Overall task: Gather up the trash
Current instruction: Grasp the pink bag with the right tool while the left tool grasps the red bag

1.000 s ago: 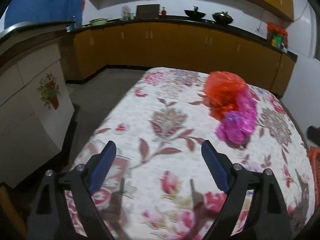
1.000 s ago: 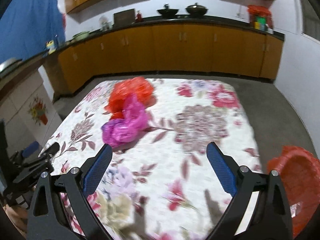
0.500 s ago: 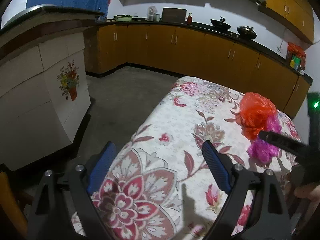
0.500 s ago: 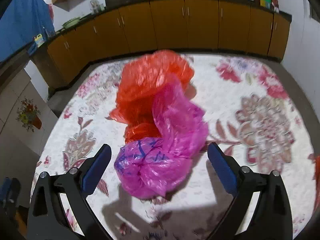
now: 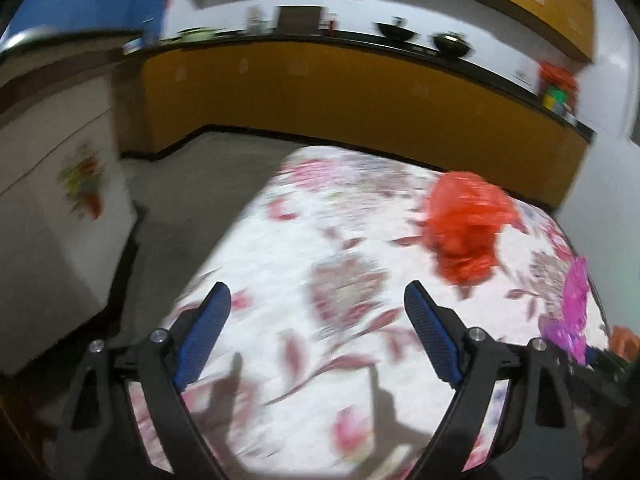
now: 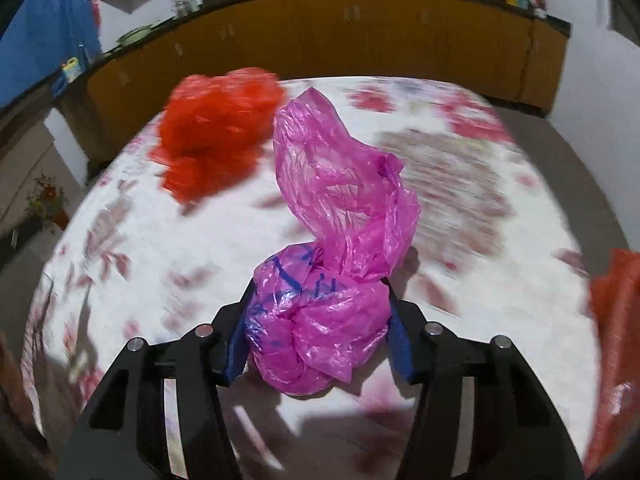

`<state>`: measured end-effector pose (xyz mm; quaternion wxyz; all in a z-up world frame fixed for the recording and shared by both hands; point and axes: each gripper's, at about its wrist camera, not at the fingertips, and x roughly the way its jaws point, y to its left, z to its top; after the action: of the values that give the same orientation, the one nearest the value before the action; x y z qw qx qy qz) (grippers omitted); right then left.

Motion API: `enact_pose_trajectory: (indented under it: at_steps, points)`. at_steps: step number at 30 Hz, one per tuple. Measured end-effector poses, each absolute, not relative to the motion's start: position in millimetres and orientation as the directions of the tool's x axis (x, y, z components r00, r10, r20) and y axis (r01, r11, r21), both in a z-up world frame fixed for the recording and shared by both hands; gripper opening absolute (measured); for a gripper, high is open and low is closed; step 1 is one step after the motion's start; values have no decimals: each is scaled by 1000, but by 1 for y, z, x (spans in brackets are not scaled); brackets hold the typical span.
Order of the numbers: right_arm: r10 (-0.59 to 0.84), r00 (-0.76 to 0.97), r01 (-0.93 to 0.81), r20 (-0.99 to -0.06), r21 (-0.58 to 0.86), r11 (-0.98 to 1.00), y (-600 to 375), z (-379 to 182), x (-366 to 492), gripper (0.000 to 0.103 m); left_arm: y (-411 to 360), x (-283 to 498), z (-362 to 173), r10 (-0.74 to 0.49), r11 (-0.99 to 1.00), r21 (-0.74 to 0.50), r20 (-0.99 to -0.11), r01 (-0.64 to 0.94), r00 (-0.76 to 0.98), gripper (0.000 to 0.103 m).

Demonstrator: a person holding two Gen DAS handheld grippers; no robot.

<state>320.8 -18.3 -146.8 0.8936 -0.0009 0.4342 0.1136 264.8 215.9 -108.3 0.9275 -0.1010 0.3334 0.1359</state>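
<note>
Right now my right gripper [image 6: 316,332] has the pink bag [image 6: 320,312] between its fingers [image 6: 236,340]. The jaws have just been closing on it, and both blue pads sit against the crumpled, knotted lower lump. I went for that lump because it's the densest part; the loose upper flap stands up above the jaws and would just slip or tear if pinched. It reads as a pinch on the bag, though I'd judge the film can still squash further, so the hold may be soft.

The red bag [image 6: 216,132] lies on the table [image 6: 520,280] beyond and to the left, apart from the pink one, so I can take one without dragging the other. A red bin [image 6: 616,340] shows at the right edge, probably the drop point.

Pose: the right gripper is pitched steeply down at the tabletop, with the bag's base at or near the cloth; contact is hidden.

My left gripper [image 5: 316,336] is spread wide and empty, angled down over the near-left part of the table, clear of both bags. The red bag [image 5: 464,228] is ahead and to its right, likely its next pick. That view is blurred.
</note>
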Motion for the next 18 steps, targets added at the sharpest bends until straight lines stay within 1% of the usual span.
enact_pose_trajectory:
  at_steps: [4, 5, 6, 9, 13, 15, 17, 18]
  points:
    - [172, 602, -134, -780, 114, 984, -60, -145, 307, 57, 177, 319, -99, 69, 975, -114, -655, -189, 753, 92]
    - [171, 601, -122, -781, 121, 985, -67, -145, 307, 57, 168, 333, -95, 40, 979, -126, -652, -161, 757, 95]
    - [169, 600, -110, -782, 129, 986, -74, -145, 305, 57, 162, 342, -93, 31, 981, -127, -650, -149, 759, 96]
    - [176, 600, -94, -781, 150, 984, -85, -146, 305, 57, 142, 379, -90, 41, 986, -97, -651, -137, 758, 98]
    - [202, 599, -94, -775, 183, 979, -89, -145, 305, 57, 123, 419, -113, 88, 991, -8, -716, -133, 693, 97]
    - [214, 599, -98, -771, 195, 976, -92, -146, 303, 57, 119, 425, -127, 79, 993, 3, -750, -116, 657, 90]
    - [226, 599, -102, -768, 207, 973, -94, -145, 302, 57, 114, 426, -143, 32, 997, -23, -781, -80, 624, 64]
    - [232, 600, -104, -766, 213, 972, -95, -145, 302, 57, 112, 426, -148, 18, 997, -31, -789, -69, 614, 56]
